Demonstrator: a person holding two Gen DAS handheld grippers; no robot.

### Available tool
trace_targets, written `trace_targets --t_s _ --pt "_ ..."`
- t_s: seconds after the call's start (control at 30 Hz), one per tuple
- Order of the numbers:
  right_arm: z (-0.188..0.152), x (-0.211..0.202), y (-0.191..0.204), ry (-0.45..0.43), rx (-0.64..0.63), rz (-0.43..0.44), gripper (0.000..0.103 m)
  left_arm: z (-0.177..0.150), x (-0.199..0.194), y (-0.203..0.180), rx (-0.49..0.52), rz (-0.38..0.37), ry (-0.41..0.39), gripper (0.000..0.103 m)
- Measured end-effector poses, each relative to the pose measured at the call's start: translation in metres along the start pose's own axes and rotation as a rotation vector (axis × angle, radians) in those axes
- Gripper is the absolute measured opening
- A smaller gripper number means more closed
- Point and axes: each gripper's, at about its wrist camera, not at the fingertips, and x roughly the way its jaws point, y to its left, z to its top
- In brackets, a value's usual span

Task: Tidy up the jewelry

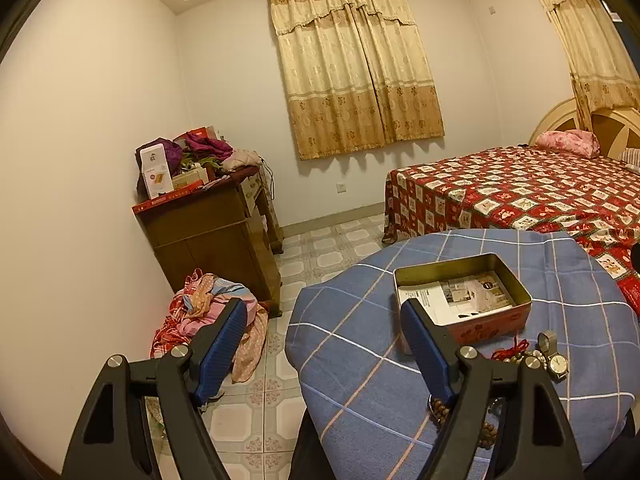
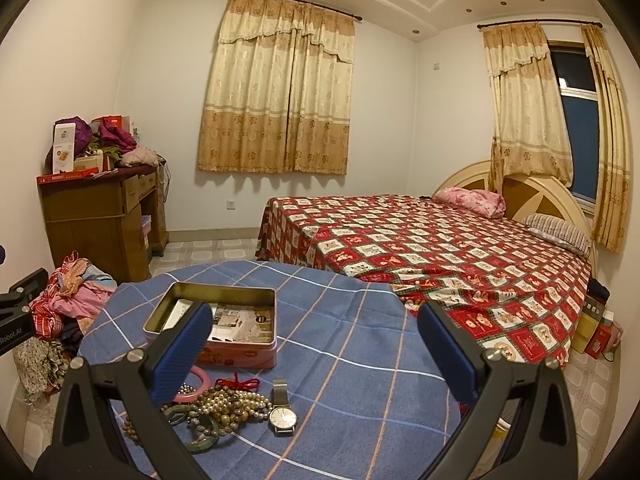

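Observation:
An open pink tin (image 2: 224, 322) lined with printed paper sits on the round table under a blue checked cloth (image 2: 352, 344); the tin also shows in the left wrist view (image 1: 472, 304). A jewelry heap lies in front of it: bead bracelets (image 2: 228, 404), a pink bangle (image 2: 198, 386), a red cord (image 2: 236, 383) and a silver wristwatch (image 2: 283, 414), the watch also in the left wrist view (image 1: 556, 362). My right gripper (image 2: 316, 350) is open and empty above the table, right of the heap. My left gripper (image 1: 324, 350) is open and empty at the table's left edge.
A bed with a red patterned cover (image 2: 460, 248) stands behind the table at right. A wooden cabinet piled with clothes and boxes (image 1: 212, 216) stands by the left wall. A heap of clothes (image 1: 208, 312) lies on the tiled floor beside the table.

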Motion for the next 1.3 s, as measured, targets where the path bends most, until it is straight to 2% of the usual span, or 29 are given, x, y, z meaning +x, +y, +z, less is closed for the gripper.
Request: trace_targets --t_s 0.8,1.3 --pt "-0.002 0.002 0.006 0.01 0.0 0.005 0.103 -0.001 0.002 -0.002 0.007 -0.003 0.015 0.079" --pt "-0.012 0.016 0.001 0.053 0.0 -0.001 0.103 -0.01 0.021 -0.003 0.017 -0.002 0.065 0.079"
